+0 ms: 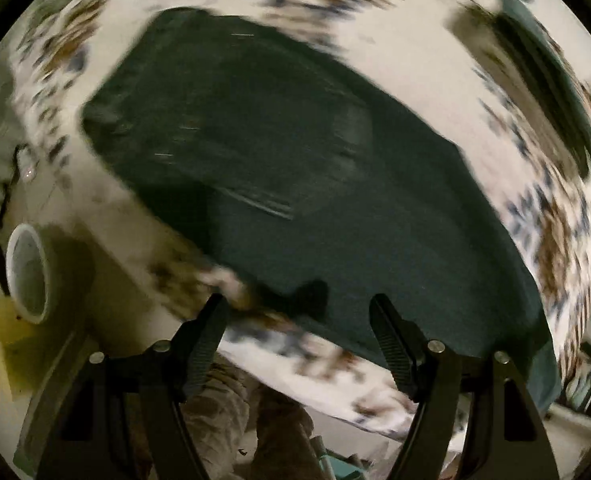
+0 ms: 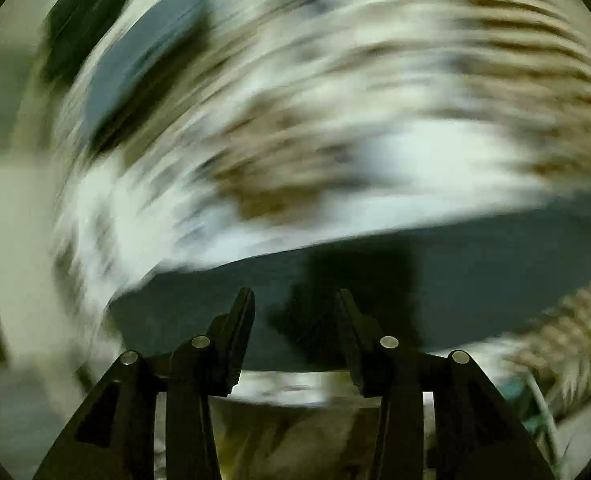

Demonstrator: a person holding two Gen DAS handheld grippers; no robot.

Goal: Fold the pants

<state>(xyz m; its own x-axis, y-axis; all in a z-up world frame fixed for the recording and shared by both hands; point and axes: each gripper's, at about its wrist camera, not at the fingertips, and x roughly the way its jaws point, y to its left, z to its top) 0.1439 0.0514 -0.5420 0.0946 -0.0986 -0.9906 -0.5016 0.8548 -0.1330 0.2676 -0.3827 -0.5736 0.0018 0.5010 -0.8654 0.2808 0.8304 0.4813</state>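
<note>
Diagonally, dark pants (image 1: 295, 168) upper-left to lower-right, both grippers' jaws apart, empty.

Pants (image 1: 295, 168): dark teal-green fabric, lying flat on white floral-print cloth. Left wrist view: folded into broad elongated slab running diagonally upper left to lower right; squared end upper left, long edges roughly straight. Faint seam or pocket lines near middle, blurred. Right wrist view: pants (image 2: 475, 264) a dark band low in frame, heavy motion blur, detail unreadable.
</note>
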